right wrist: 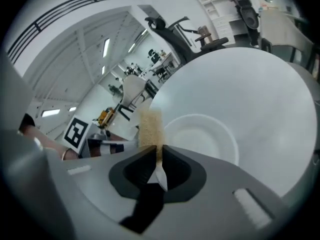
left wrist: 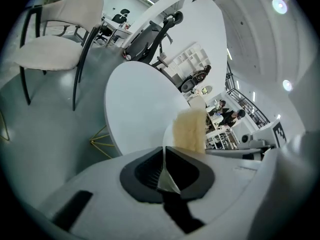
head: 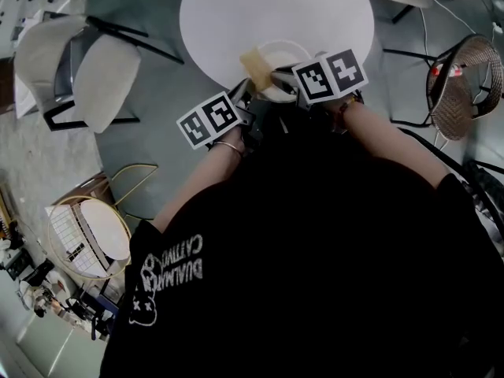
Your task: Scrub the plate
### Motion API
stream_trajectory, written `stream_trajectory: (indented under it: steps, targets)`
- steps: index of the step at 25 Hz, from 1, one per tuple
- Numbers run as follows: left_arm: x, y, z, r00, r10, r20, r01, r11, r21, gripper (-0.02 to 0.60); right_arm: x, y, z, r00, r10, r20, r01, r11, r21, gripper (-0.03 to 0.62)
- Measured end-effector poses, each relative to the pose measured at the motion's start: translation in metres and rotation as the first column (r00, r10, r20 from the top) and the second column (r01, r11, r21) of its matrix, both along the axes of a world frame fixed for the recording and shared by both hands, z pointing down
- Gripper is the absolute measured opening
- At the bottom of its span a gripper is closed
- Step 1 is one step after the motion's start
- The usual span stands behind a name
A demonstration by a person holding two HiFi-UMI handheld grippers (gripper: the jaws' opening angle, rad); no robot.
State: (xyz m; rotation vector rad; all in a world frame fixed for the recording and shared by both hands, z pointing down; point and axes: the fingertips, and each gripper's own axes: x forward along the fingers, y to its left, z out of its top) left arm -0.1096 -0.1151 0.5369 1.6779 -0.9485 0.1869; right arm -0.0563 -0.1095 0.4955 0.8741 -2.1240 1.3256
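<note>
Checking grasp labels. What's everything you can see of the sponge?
The sponge is a tan rectangular pad that looks coarse and fibrous. Its near end is clamped in the tongs of the right gripper, which are shut on it, and the rest sticks out beyond them. In the head view it sits at the left rim of the white plate on the round white table. Whether it presses on the plate cannot be told.

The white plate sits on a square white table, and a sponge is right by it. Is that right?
Not quite. The table is round, not square, as the head view shows. The white plate does sit on it, and the sponge is right by it, at its edge.
</note>
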Motion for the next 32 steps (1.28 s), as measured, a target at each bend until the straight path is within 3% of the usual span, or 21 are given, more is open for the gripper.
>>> stream_trajectory:
  steps: [4, 7, 15, 32]
  targets:
    - [0.000, 0.000, -0.002, 1.000, -0.005, -0.009, 0.005, 1.000, 0.004, 0.016, -0.003, 0.019, 0.015, 0.991, -0.107, -0.080, 0.105, 0.994, -0.031, 0.042]
    - [-0.002, 0.002, 0.000, 1.000, -0.007, -0.016, 0.007, 1.000, 0.001, 0.015, 0.000, 0.023, 0.021, 0.987, -0.121, -0.108, 0.117, 0.992, -0.039, 0.042]
    - [0.005, 0.007, -0.002, 0.998, 0.057, 0.003, -0.057, 0.998, 0.021, 0.015, 0.020, 0.026, 0.033, 0.980, -0.074, -0.184, 0.064, 0.996, -0.061, 0.042]
    - [-0.011, 0.012, 0.004, 0.996, 0.071, 0.062, -0.072, 0.997, 0.012, 0.000, 0.058, 0.017, 0.036, 0.965, 0.078, -0.252, -0.091, 0.995, -0.039, 0.043]
